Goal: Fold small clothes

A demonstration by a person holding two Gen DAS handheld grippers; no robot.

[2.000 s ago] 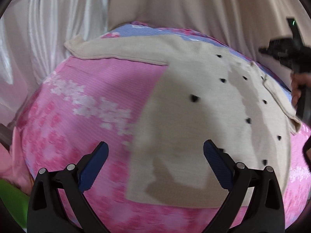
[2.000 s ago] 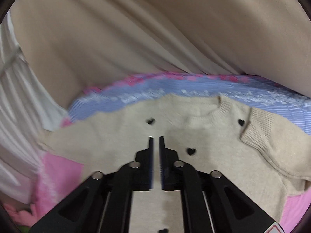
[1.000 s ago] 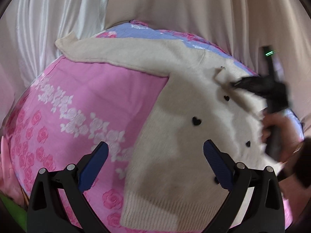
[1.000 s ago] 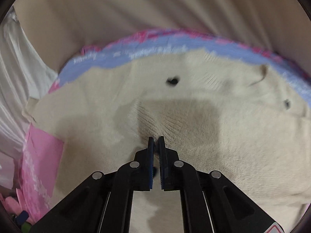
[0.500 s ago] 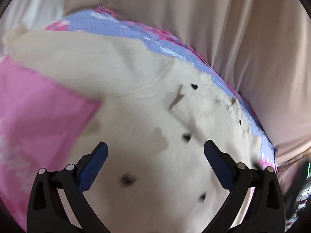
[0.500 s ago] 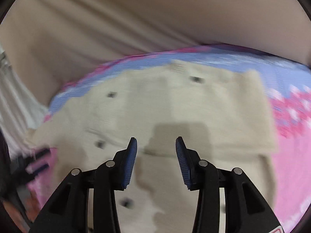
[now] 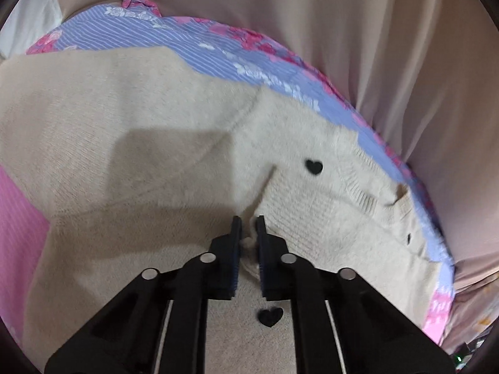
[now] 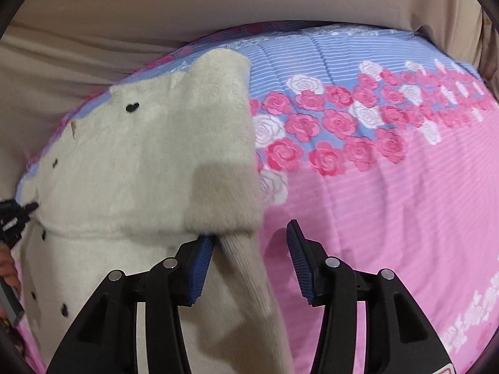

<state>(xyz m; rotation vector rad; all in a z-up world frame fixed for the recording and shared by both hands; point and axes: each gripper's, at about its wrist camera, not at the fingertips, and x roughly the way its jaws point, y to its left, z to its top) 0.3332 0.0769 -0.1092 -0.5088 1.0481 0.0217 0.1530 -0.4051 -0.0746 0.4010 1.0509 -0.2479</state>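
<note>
A cream knitted sweater [image 7: 140, 155] with small black hearts [image 7: 313, 166] lies flat on the bed. One sleeve is folded over its chest, with the ribbed cuff end near the middle. My left gripper [image 7: 248, 226] points down at that spot and is shut on a pinch of the cuff fabric. In the right wrist view the sweater [image 8: 140, 171] fills the left half. My right gripper [image 8: 250, 230] hovers over its right edge with the jaws opening. A ribbed strip of that edge lies between them, against the left pad only. The left gripper [image 8: 15, 215] shows at the far left.
The bedspread is pink [image 8: 389, 218] with a blue striped band [image 7: 140, 37] and rose prints along the far side. A beige curtain [image 7: 343, 31] hangs close behind the bed. A hand [image 8: 6, 265] shows at the left edge of the right wrist view.
My right gripper let go of the sleeve it laid on the chest, opened and swung to the sweater's right edge. My left gripper moved over the sweater's middle and shut on the cuff.
</note>
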